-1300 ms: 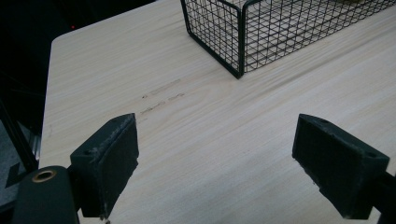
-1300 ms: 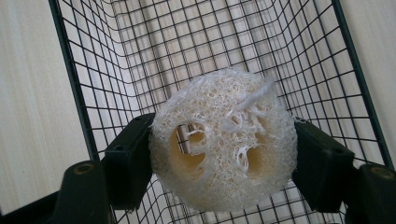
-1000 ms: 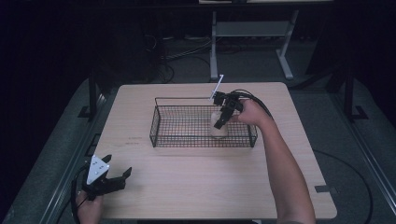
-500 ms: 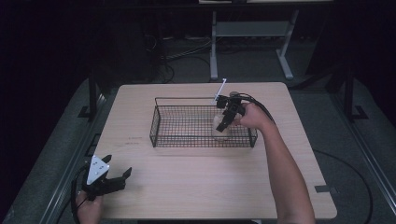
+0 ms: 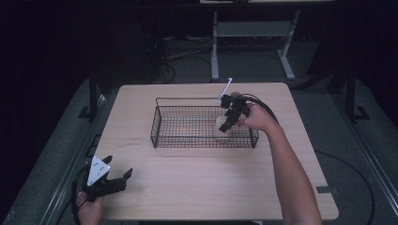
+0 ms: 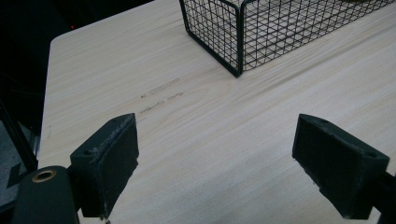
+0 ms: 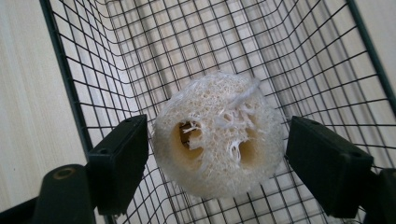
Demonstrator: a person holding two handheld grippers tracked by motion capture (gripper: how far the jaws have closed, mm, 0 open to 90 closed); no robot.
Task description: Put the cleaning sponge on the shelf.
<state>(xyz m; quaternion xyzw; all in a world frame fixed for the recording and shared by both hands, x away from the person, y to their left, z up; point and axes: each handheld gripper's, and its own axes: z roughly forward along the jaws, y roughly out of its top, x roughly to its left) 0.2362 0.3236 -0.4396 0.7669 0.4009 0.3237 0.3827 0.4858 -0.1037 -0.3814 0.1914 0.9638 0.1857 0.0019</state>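
Light wood table [image 5: 202,187], pale grain, faint scuff marks on its left part. Black wire basket [image 5: 162,119] sits on the table's far half, slightly right of centre; used here as landmark.

Right gripper [image 5: 228,123] reaches down over the basket's right end, held from the near right by a hand [image 5: 257,117] on an outstretched forearm. Jaws released, spread wide to either side of a loofah slice [image 7: 219,133]; left pad about touching it, right pad with a small gap.

Left gripper [image 5: 123,178] rests low at the table's near left corner, well apart from the basket. Jaws spread wide, nothing between them but bare wood.

Loofah slice: round, off-white, fibrous, holes through it, lying on the basket's mesh floor at its right end.
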